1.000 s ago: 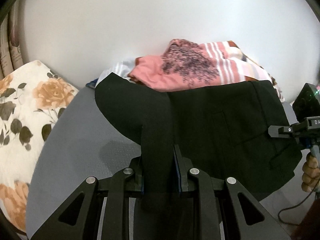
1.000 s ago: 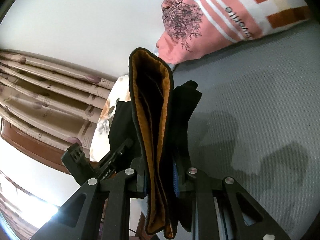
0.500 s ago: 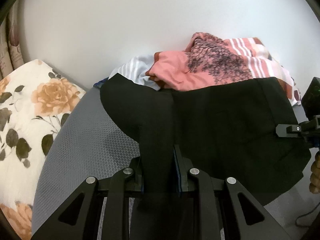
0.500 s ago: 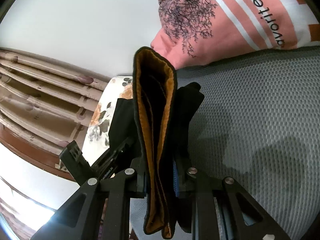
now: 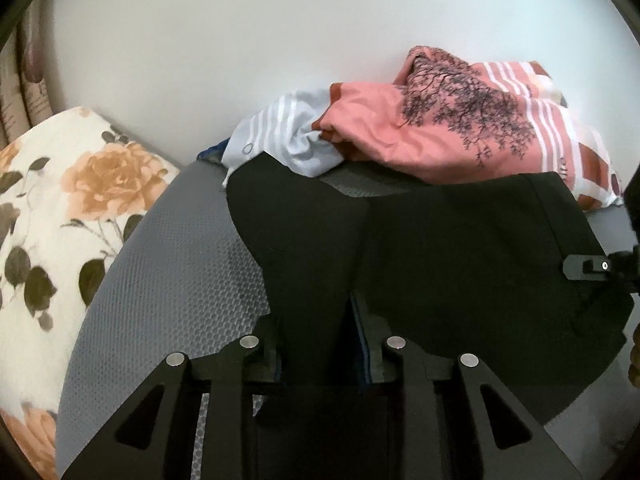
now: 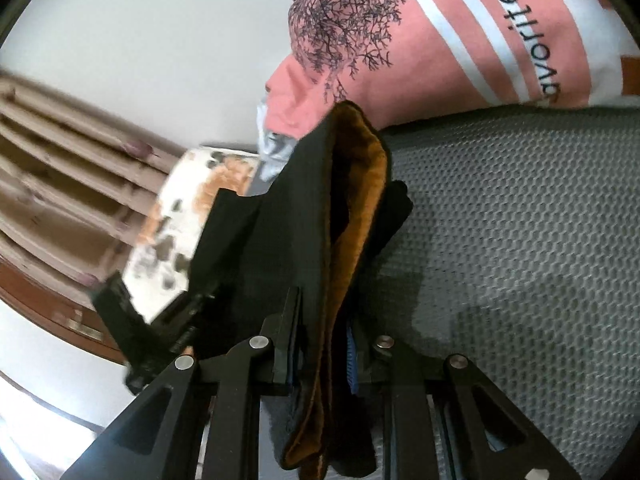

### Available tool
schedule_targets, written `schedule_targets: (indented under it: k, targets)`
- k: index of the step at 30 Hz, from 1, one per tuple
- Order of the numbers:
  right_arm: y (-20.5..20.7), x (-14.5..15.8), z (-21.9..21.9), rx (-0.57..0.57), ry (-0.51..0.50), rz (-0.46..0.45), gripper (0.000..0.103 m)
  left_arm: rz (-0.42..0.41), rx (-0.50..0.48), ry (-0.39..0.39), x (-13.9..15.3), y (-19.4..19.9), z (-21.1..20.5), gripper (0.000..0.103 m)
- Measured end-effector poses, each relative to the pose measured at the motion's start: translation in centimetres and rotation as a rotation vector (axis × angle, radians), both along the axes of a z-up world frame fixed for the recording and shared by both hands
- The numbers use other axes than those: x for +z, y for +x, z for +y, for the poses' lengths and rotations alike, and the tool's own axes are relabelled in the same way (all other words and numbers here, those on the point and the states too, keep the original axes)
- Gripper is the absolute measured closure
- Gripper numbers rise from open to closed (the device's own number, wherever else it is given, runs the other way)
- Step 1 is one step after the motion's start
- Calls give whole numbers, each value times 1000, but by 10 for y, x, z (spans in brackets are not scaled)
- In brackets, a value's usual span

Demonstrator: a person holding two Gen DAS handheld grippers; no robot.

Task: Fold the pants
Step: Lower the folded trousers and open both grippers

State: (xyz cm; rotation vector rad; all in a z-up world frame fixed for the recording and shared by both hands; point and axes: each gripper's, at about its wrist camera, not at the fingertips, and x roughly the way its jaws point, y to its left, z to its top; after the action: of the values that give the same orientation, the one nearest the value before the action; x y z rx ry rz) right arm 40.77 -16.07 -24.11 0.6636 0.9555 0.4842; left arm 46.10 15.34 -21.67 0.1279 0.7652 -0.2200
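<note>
The black pants [image 5: 460, 248] hang stretched between my two grippers over the grey mesh surface [image 5: 168, 280]. My left gripper [image 5: 318, 320] is shut on one edge of the pants. My right gripper [image 6: 322, 320] is shut on the waistband, whose orange-brown lining [image 6: 360, 208] shows. The right gripper shows at the right edge of the left wrist view [image 5: 592, 270]. The left gripper appears blurred at the left of the right wrist view [image 6: 140, 320].
A pink striped shirt with a tree print [image 5: 460, 120] and a white-blue striped cloth [image 5: 288, 140] lie against the white wall. A floral pillow [image 5: 52, 208] lies at the left. Brown curtains [image 6: 60, 180] hang beyond it.
Both grippers have moved forward and lower with the pants, toward the pink shirt. The pants hang closer to the grey surface. The right gripper has tilted.
</note>
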Motion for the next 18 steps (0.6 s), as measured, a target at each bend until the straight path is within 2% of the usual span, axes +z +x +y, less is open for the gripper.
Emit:
schedule_targets:
  k: [2,6,8,9,11,12,13,16,18]
  targets:
    - [-3,3,12,-1,-125,-36,84,-11,31,11,-5,-1,2,69]
    - [-5,2,28,-45,-292,-75,73,-31,107,-11,-12,-2,14,59]
    - [-7,1,32,-72,-336,-91,67,-49,142,0,-15,-2,20,59]
    - [-9,1,35,-94,-367,-102,61,-55,154,-7,-15,-3,23,55]
    - [-14,0,40,-136,-437,-136,53,-76,178,-27,-13,-6,30,42]
    - [-17,0,42,-157,-463,-154,46,-91,190,-31,-11,-7,32,30]
    - [-21,0,44,-183,-488,-171,43,-112,204,-36,-10,-10,33,25]
    - [-34,4,49,-259,-543,-238,40,-184,230,-47,-5,-24,36,19]
    - [-38,9,51,-275,-564,-266,30,-211,239,-36,-2,-28,35,14]
